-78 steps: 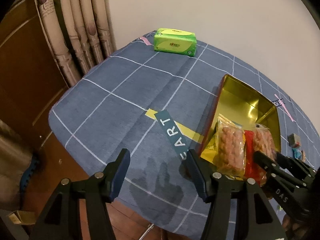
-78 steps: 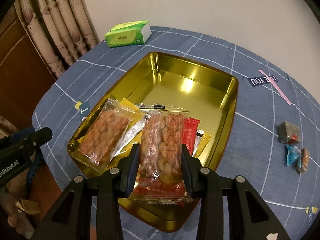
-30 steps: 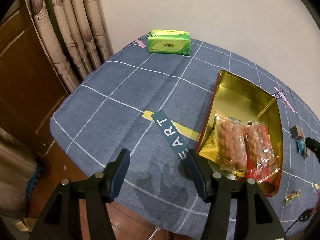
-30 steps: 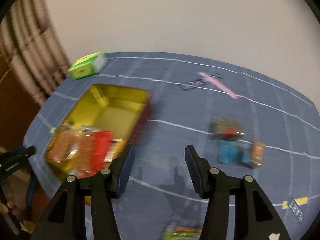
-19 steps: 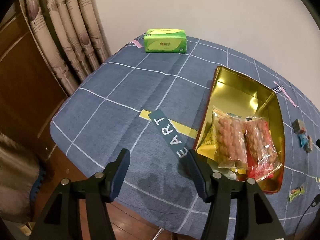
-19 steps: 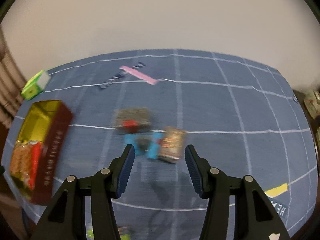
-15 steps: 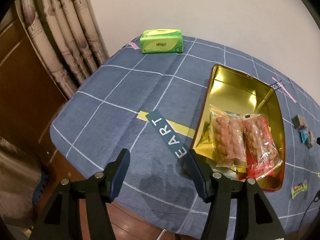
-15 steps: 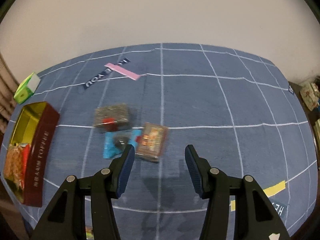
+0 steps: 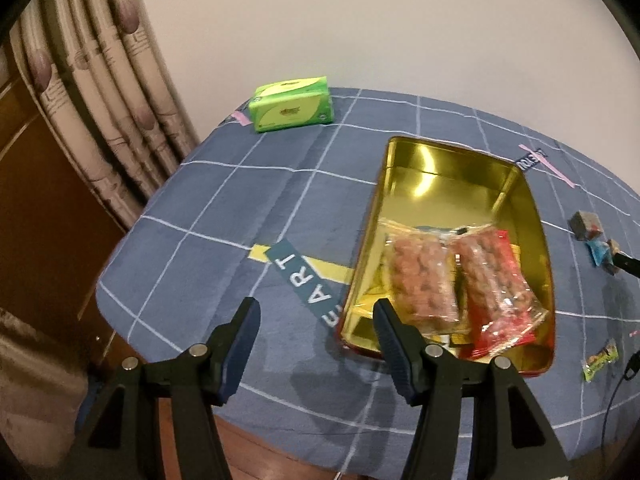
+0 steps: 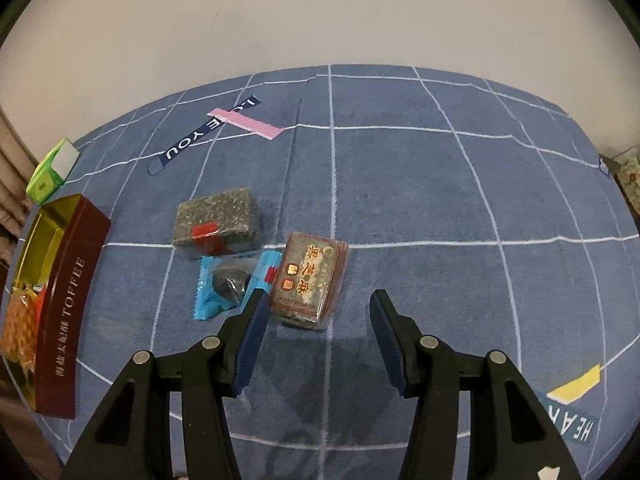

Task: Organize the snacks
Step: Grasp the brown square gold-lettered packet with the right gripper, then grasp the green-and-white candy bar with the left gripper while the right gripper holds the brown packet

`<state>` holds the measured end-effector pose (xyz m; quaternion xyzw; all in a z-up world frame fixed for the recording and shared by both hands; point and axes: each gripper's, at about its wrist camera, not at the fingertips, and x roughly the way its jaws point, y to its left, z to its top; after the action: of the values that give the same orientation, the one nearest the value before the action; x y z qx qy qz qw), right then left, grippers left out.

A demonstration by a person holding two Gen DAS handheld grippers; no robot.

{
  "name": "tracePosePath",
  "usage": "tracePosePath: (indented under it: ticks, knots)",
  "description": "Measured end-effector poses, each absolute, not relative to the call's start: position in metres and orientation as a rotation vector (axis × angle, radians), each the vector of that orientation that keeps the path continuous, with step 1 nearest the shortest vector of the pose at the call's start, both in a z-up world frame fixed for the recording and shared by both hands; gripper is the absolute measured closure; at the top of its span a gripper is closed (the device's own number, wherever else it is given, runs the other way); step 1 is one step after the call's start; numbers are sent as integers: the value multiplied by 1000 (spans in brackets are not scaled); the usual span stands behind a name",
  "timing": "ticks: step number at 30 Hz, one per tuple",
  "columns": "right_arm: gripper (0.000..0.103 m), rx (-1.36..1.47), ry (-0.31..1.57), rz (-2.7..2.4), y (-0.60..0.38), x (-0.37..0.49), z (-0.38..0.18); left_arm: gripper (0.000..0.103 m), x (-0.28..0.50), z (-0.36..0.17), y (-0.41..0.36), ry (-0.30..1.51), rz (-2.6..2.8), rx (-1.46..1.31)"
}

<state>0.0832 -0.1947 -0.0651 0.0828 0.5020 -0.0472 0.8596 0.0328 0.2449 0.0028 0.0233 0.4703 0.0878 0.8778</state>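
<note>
Jaws of your right gripper (image 10: 316, 312) stand apart and empty, so centre them over the brown sesame-cake packet (image 10: 310, 284) before closing.

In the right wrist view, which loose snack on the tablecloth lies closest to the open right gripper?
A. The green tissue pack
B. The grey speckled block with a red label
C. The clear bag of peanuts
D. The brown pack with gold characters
D: the brown pack with gold characters lies just ahead of the open, empty right gripper, beside its left finger; the grey speckled block sits farther back, beyond the blue-wrapped candy.
</note>
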Motion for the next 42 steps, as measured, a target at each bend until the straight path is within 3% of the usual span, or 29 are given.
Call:
tracePosePath:
  ticks: [20, 28, 42]
  knots:
    - [54, 34, 1011, 29, -201, 91, -72, 43, 27, 16, 135, 957, -98, 176]
    - [73, 34, 992, 54, -204, 92, -81, 43, 18, 1, 66, 964, -273, 296]
    - [74, 87, 1006, 43, -232, 51, -81, 43, 7, -43, -16, 1055, -632, 419]
